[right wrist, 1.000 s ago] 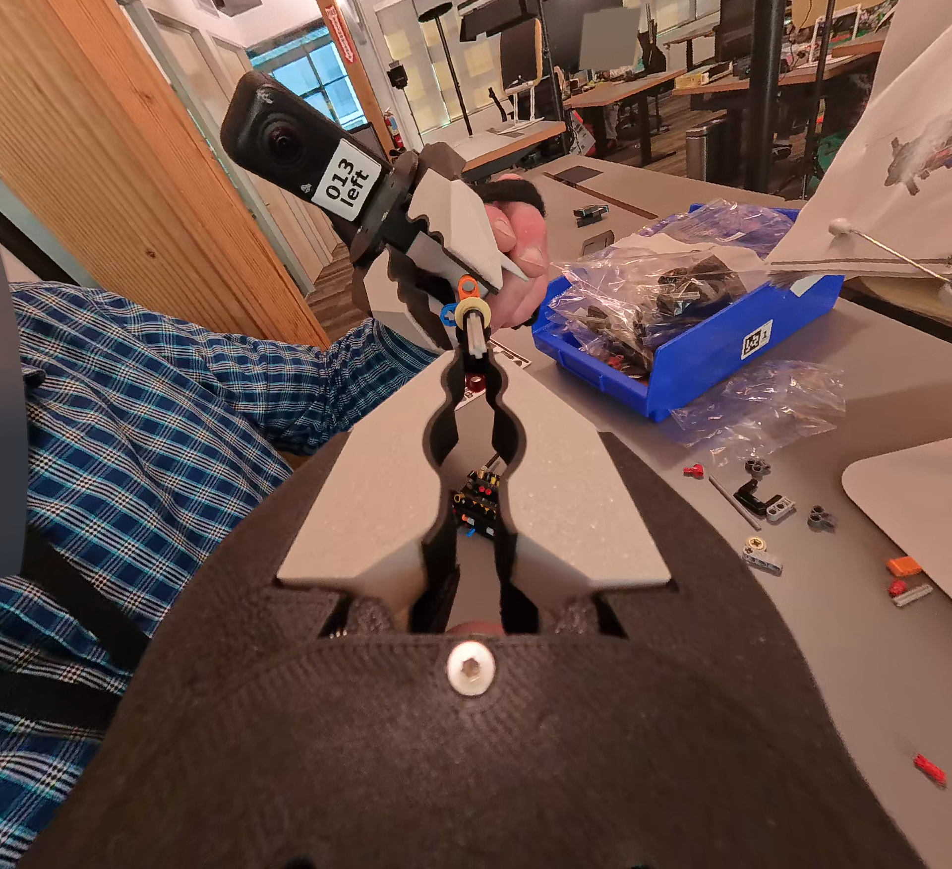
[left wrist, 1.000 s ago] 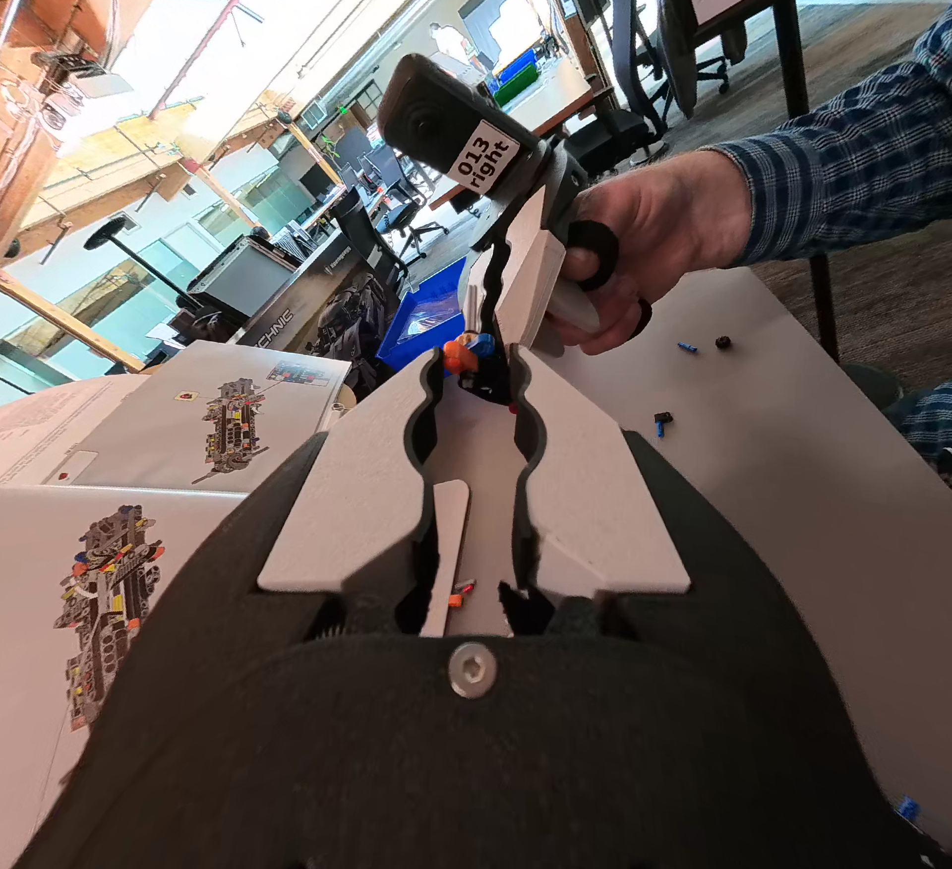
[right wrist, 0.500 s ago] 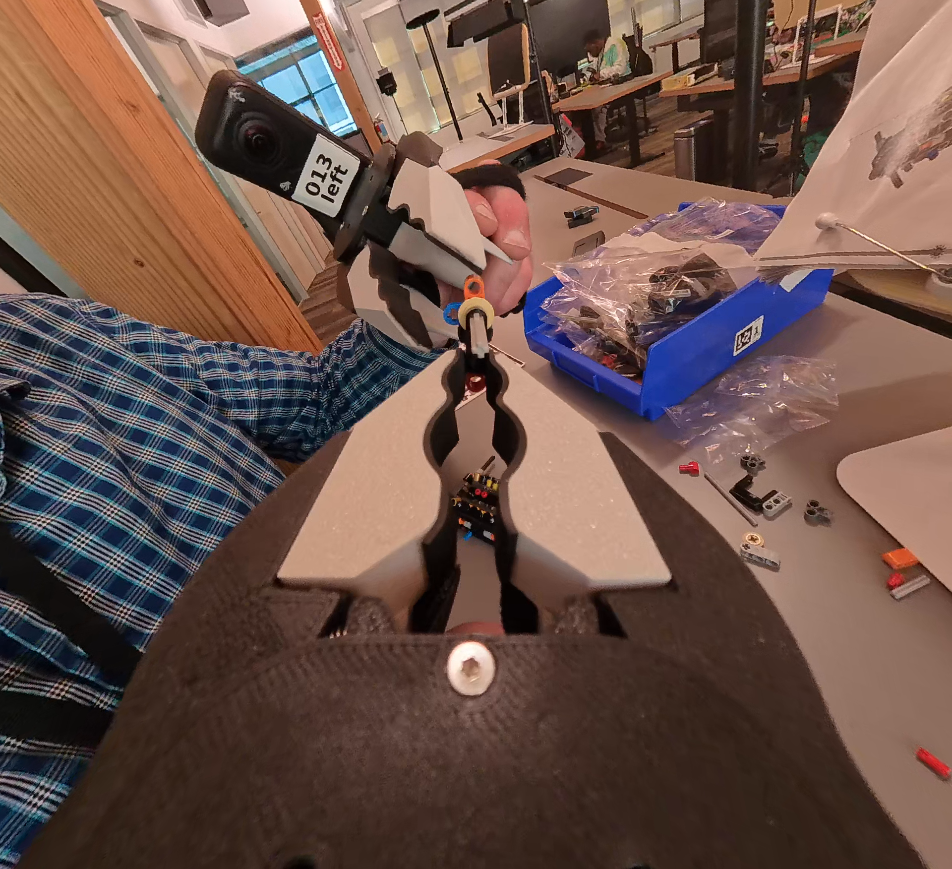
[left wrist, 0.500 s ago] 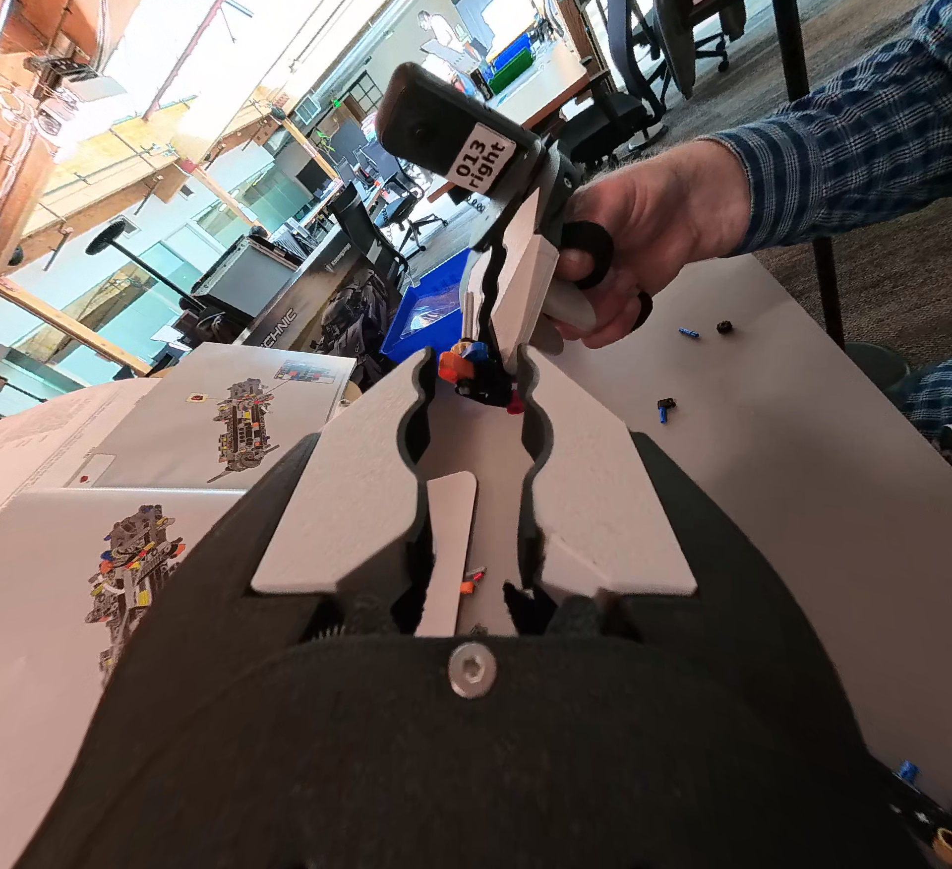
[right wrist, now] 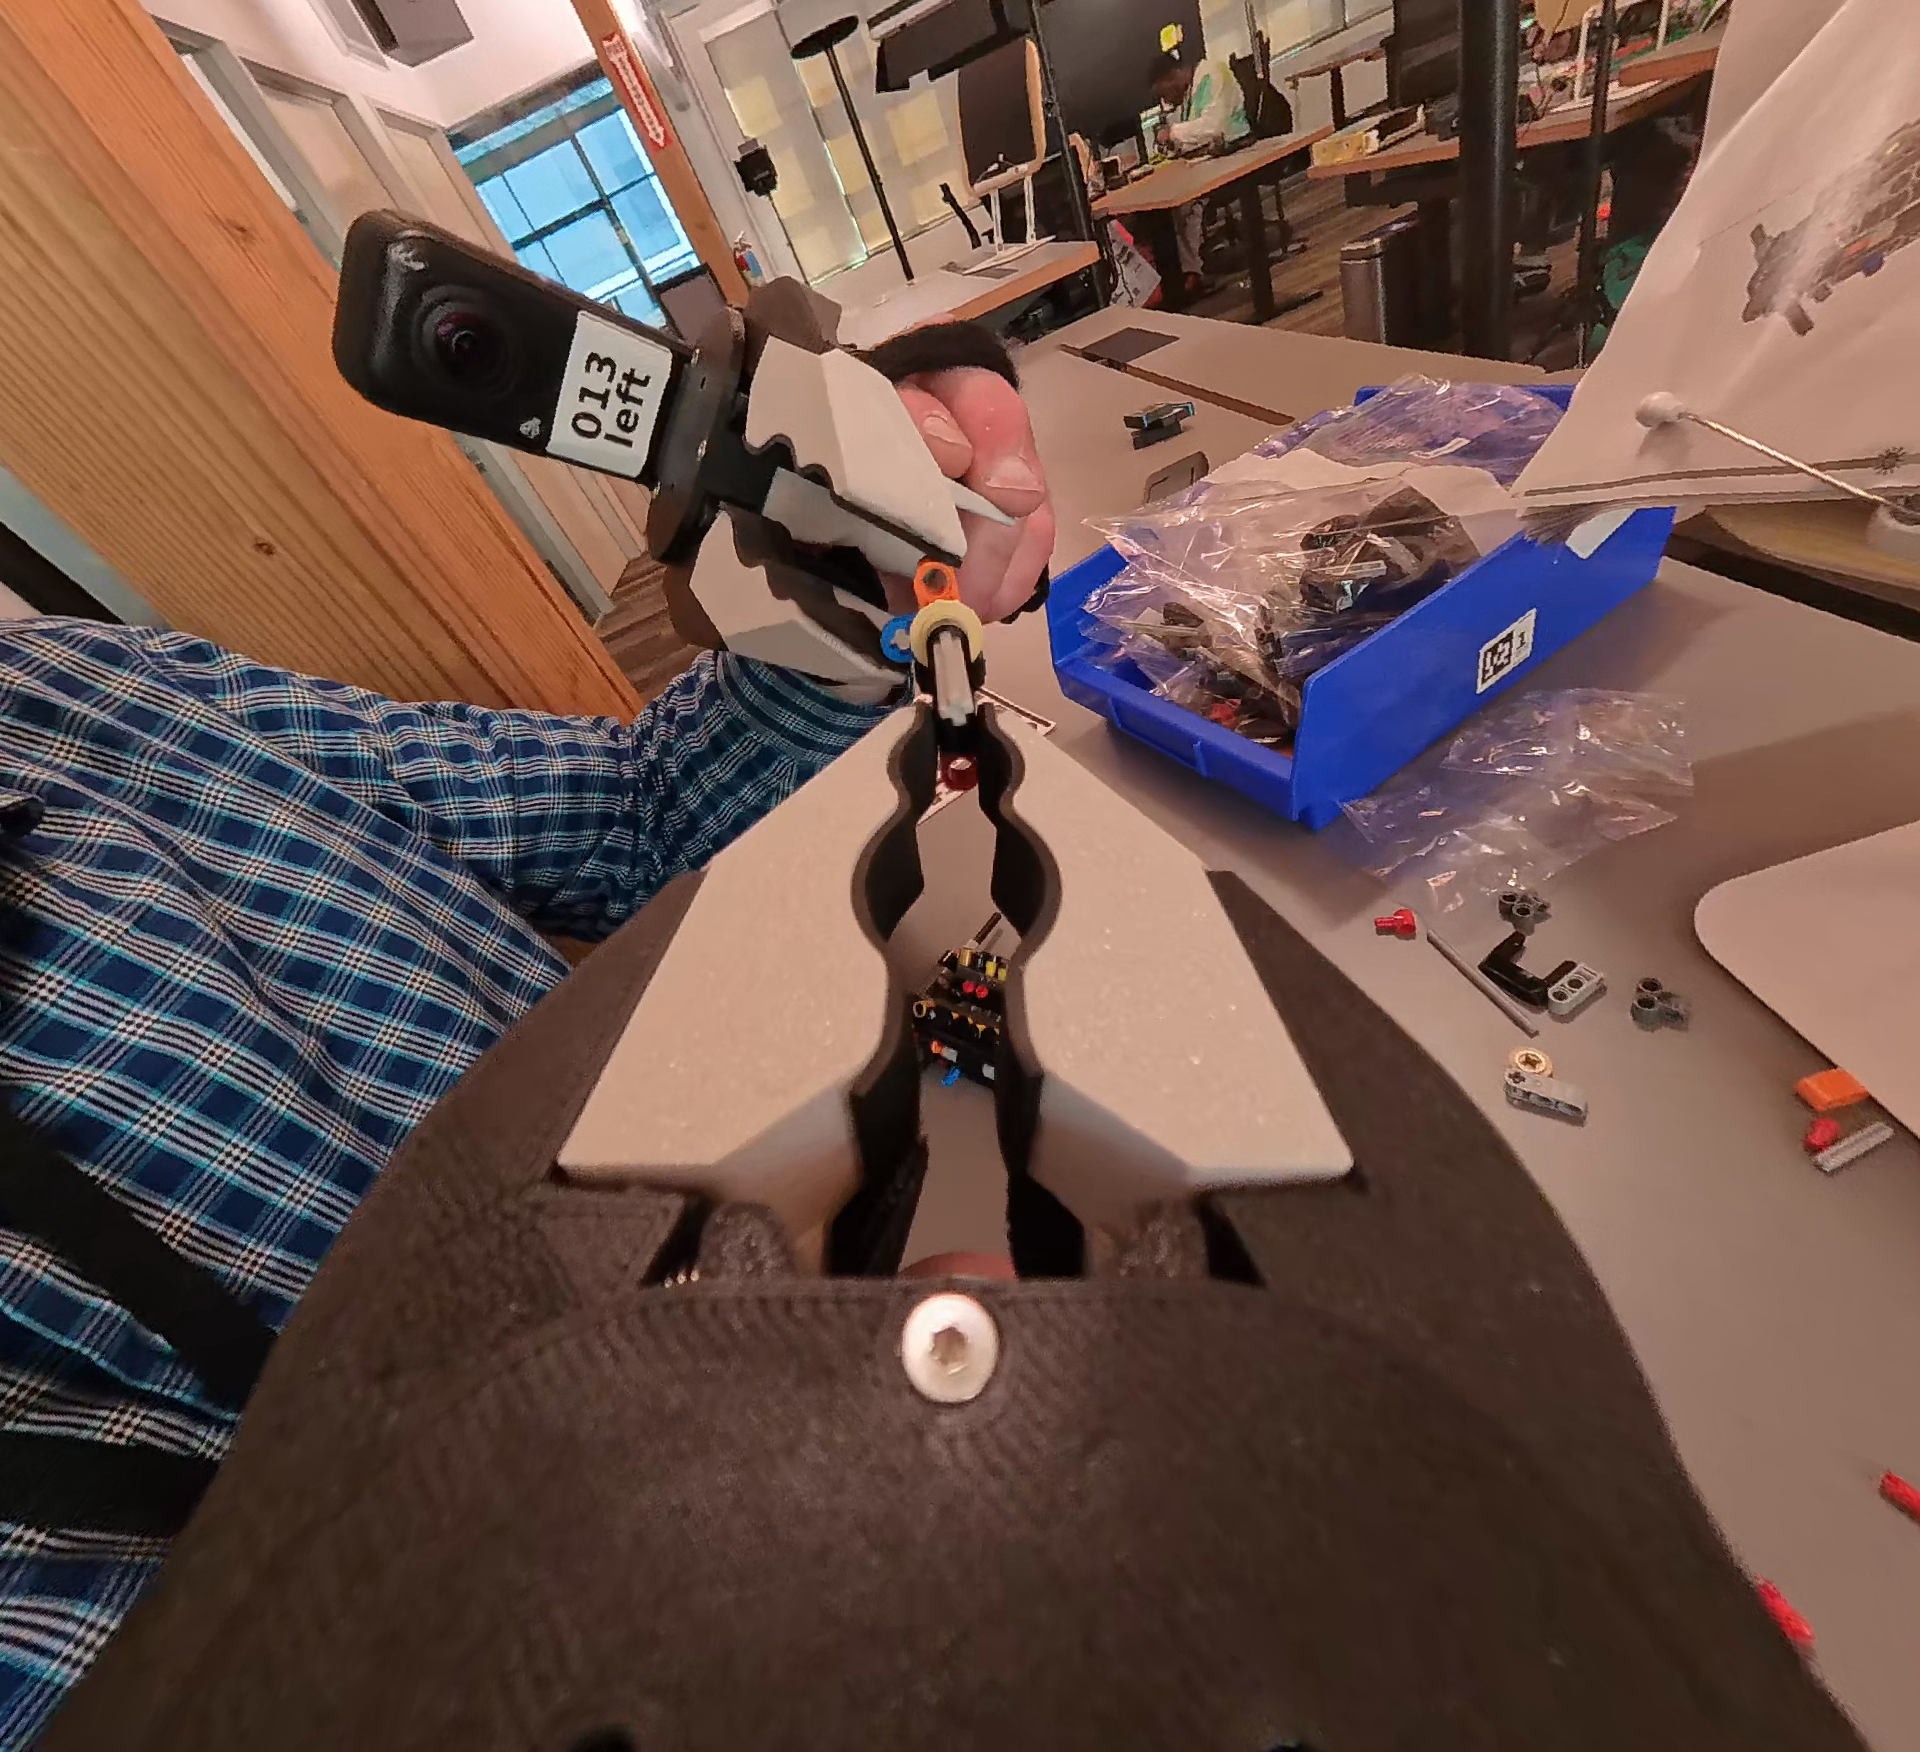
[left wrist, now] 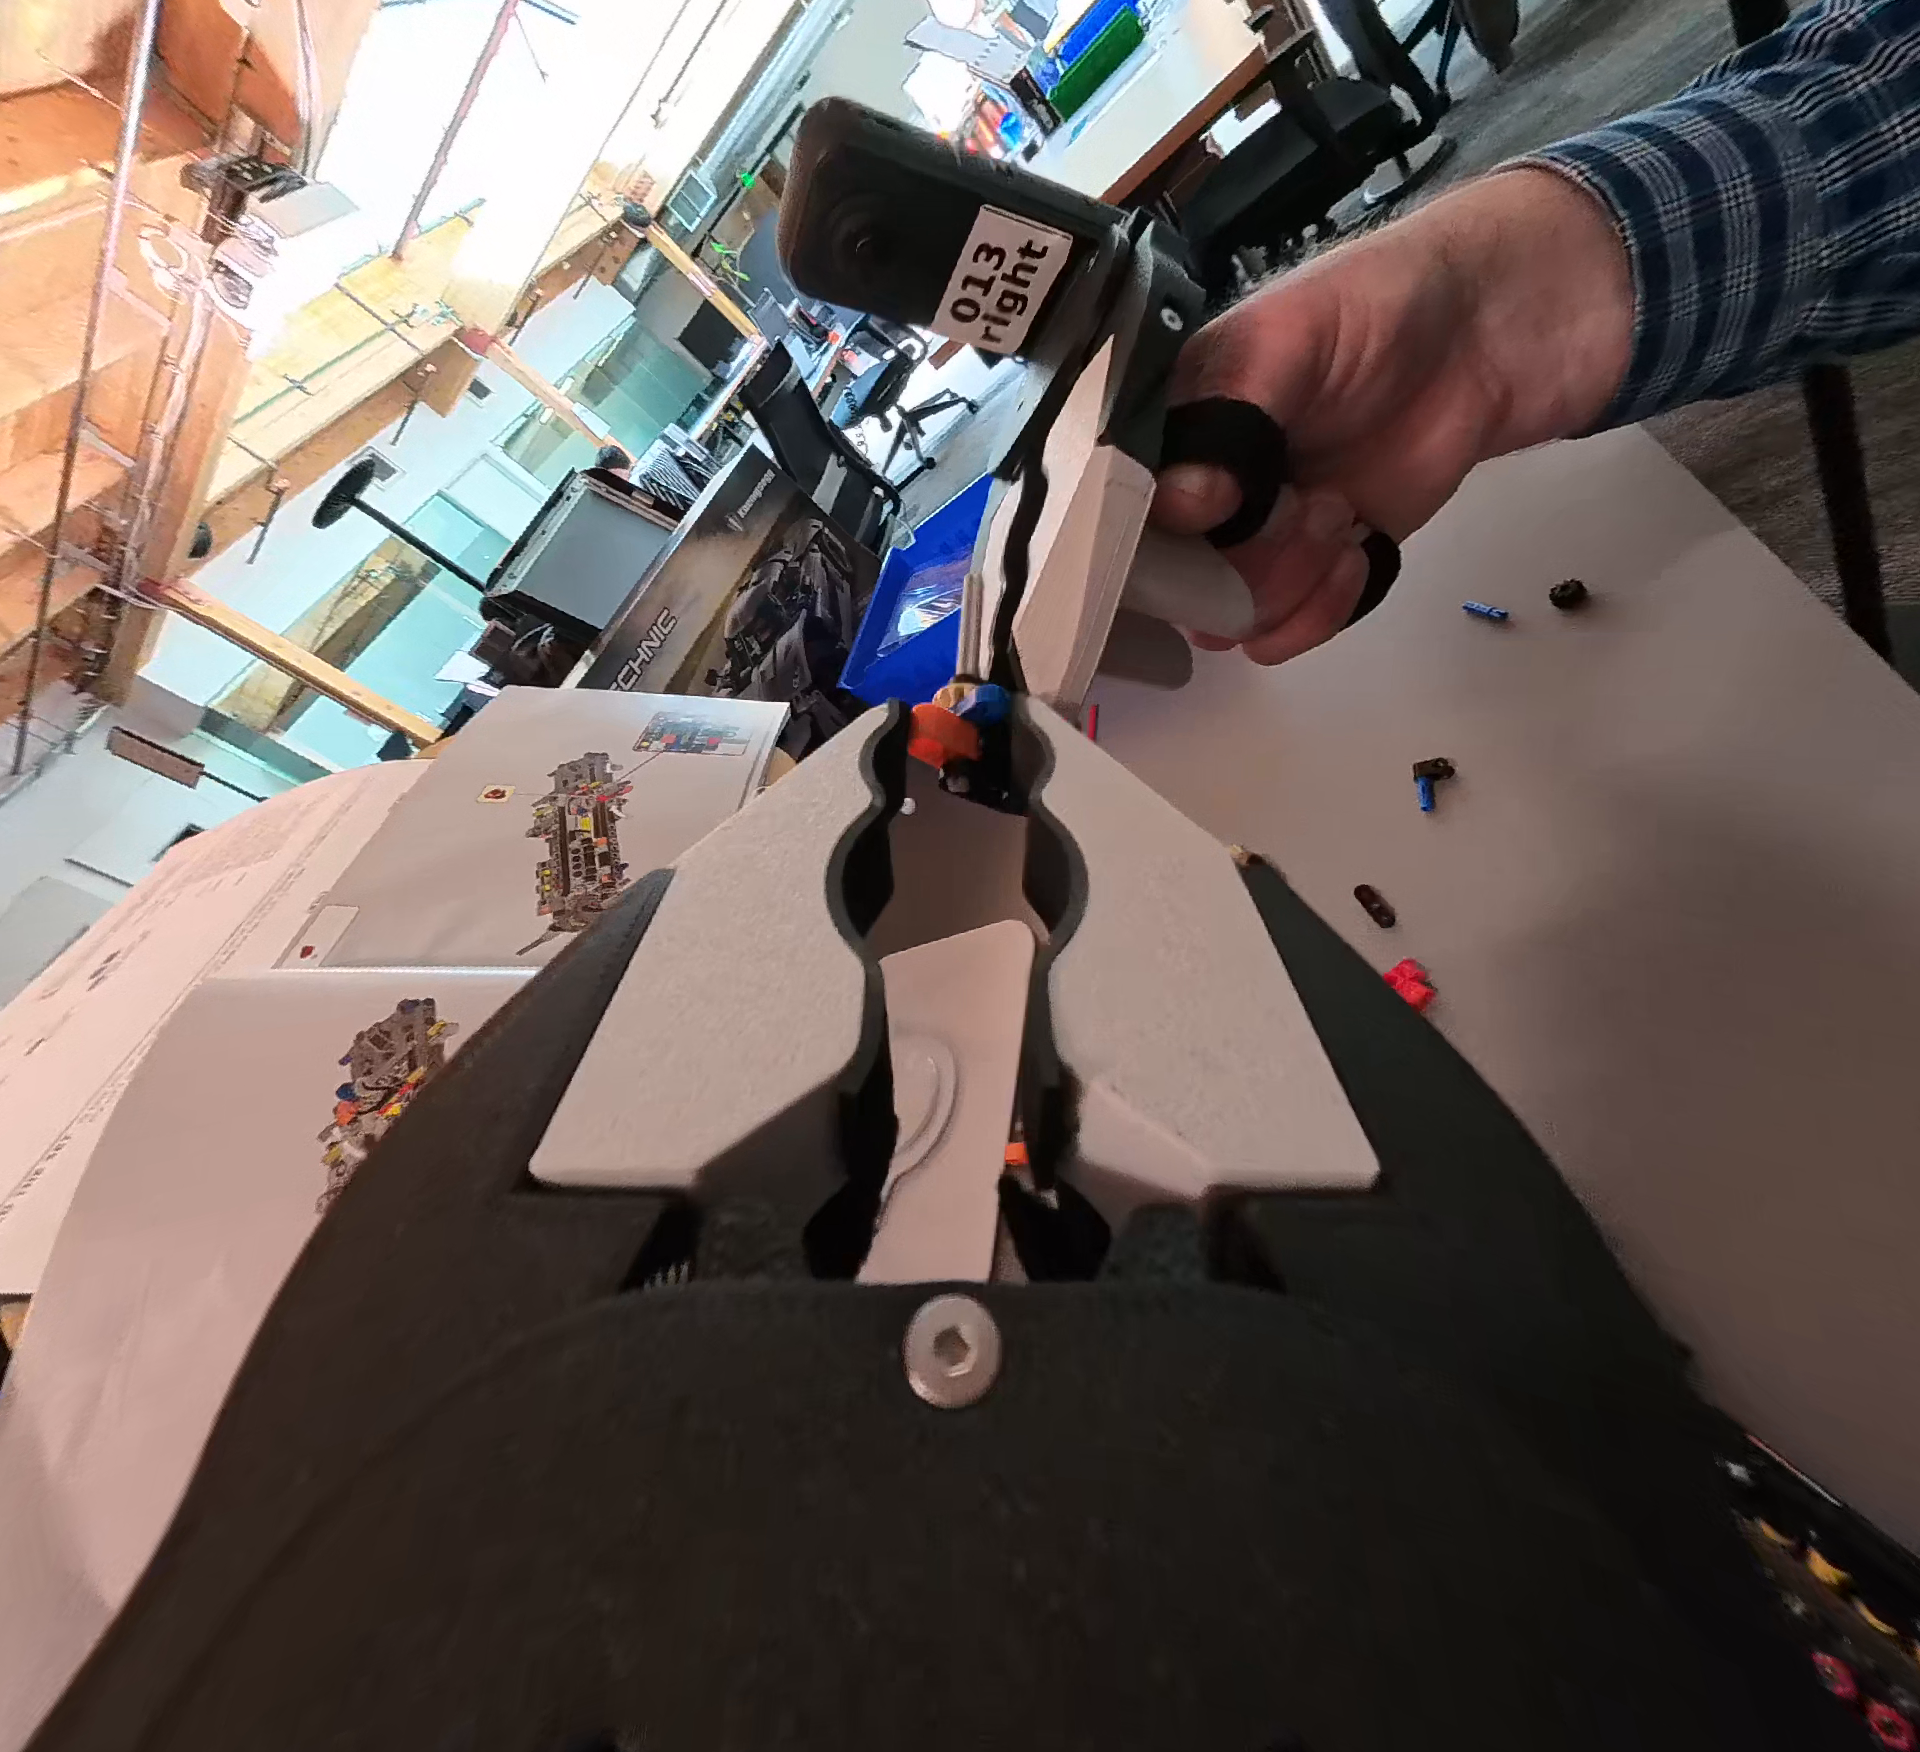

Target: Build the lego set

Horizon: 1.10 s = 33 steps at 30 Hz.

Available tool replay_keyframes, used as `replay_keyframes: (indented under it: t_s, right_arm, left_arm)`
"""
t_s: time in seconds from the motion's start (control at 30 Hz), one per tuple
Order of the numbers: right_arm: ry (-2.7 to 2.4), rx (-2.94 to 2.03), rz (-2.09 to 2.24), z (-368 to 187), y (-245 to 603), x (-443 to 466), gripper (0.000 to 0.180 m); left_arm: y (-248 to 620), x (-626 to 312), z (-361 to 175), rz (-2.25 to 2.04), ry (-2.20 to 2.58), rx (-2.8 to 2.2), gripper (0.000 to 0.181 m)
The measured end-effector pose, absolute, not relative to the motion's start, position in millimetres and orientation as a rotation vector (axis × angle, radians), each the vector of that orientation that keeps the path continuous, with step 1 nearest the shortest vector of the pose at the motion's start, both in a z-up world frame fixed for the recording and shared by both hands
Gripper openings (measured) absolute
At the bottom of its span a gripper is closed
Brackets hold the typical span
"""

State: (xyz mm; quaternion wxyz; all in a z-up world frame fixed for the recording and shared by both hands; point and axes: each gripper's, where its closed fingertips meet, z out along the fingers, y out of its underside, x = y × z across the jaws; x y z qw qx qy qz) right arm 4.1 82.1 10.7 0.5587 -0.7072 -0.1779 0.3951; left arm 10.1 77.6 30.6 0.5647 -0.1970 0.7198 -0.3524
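My left gripper (left wrist: pixel 961 731) is shut on a small lego assembly (left wrist: pixel 956 736) of orange, blue and black parts, held in the air above the table. My right gripper (right wrist: pixel 951 715) is shut on a light grey axle (right wrist: pixel 951 674) that runs through a tan ring and the orange and blue parts of that assembly (right wrist: pixel 930 606). The two grippers meet tip to tip. The right gripper (left wrist: pixel 1003 674), held by a hand, comes down from above in the left wrist view. The left gripper (right wrist: pixel 925 601), held by a hand, shows in the right wrist view.
A blue bin (right wrist: pixel 1382 746) of bagged parts stands on the grey table (right wrist: pixel 1558 1287). Loose pieces (right wrist: pixel 1538 975) lie beside a pale board (right wrist: pixel 1829 954). A dark lego model (right wrist: pixel 961 1006) lies below the right gripper. Instruction sheets (left wrist: pixel 561 829) are propped at the left, with scattered small parts (left wrist: pixel 1434 772) at the right. The tips of both grippers are at nearly the same place.
Both grippers keep their hold on the same assembly. The joined pair has shifted slightly, and the grey axle now shows above the assembly in the left wrist view.
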Motion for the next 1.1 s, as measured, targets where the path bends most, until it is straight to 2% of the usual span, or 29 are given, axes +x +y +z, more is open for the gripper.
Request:
replay_keyframes:
  t_s: [0.5,0.57,0.77,0.9,1.1]
  right_arm:
    - [-0.411,-1.656,0.922,10,83,0,0.004]
    - [-0.420,-1.654,0.908,10,84,-1,0.004]
    - [-0.479,-1.664,0.828,7,83,-7,0.004]
    - [-0.504,-1.678,0.795,5,82,-11,0.004]
    - [-0.485,-1.678,0.810,9,81,-14,0.004]
  left_arm:
    - [80,7,30,-0.774,1.632,-0.447,0.017]
    - [82,6,32,-0.793,1.631,-0.471,0.025]
    - [86,1,28,-0.913,1.687,-0.560,0.031]
    - [79,-3,20,-0.942,1.769,-0.566,0.019]
    - [78,-6,25,-0.904,1.734,-0.548,0.018]
